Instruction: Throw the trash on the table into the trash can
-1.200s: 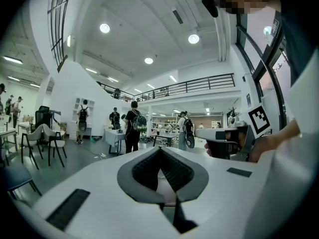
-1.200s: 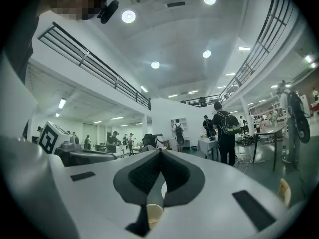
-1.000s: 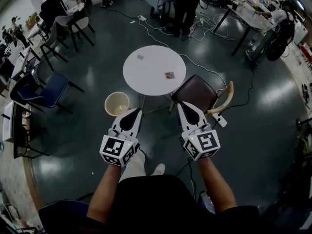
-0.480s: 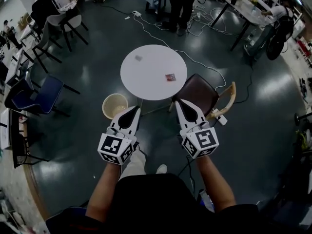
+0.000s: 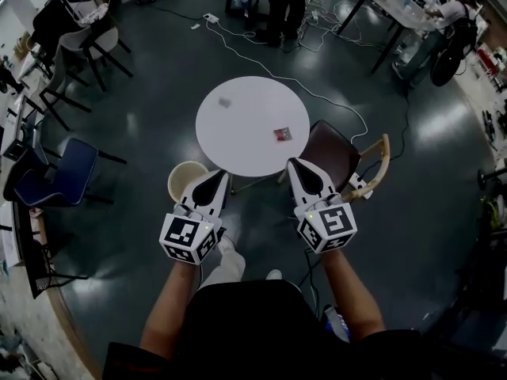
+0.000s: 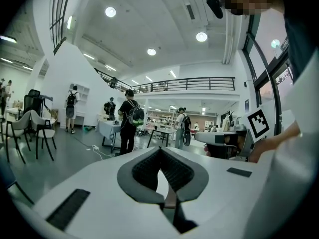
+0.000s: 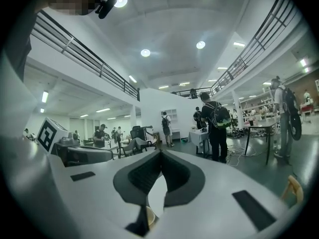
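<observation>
**Closer to the bench, no trash lifted yet**

Both claws have drawn nearer the round white bench (image 5: 245, 121) than a second ago, and the trash can (image 5: 184, 180) is now partly tucked behind the left claw (image 5: 220, 179). That claw and the right claw (image 5: 295, 165) are each clenched tip to tip, with nothing between them. A red wrapper (image 5: 282, 134) lies near the bench's right edge and a small pale scrap (image 5: 225, 101) lies toward its far left; neither has shifted on the top. The can stands on the floor just beside the bench's near-left edge. I judge the task barely begun, as both pieces are still to be carried over.
</observation>
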`<act>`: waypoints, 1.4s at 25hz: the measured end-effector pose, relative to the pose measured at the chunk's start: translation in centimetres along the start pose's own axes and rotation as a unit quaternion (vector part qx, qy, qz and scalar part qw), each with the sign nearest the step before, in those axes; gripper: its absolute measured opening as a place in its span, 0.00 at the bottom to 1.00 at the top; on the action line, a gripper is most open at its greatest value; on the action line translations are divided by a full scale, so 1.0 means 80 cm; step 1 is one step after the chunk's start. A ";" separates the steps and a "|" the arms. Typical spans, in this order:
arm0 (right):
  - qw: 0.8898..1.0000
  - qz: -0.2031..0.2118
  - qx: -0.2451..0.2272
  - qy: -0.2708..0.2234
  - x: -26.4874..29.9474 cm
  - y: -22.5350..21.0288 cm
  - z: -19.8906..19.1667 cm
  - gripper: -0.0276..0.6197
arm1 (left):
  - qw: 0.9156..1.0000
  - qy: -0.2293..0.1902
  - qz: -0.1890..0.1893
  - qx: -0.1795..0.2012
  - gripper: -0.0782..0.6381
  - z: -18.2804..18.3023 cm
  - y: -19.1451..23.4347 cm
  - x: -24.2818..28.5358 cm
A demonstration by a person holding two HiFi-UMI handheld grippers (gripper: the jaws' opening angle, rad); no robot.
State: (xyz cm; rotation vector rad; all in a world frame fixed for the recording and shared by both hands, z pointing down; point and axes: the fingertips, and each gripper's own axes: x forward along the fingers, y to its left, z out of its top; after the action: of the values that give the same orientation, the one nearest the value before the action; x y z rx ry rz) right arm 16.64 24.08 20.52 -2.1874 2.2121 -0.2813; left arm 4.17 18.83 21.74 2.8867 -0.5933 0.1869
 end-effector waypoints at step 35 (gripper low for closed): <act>0.967 -0.098 -0.035 0.232 0.215 -0.168 -0.217 0.07 | 0.993 0.098 -0.047 -0.044 0.12 -0.073 0.161 0.160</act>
State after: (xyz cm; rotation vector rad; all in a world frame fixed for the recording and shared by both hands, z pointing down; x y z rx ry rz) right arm 27.19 8.95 41.43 -2.6051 2.2278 -0.8075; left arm 10.18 3.60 31.49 2.7609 -0.4188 0.4130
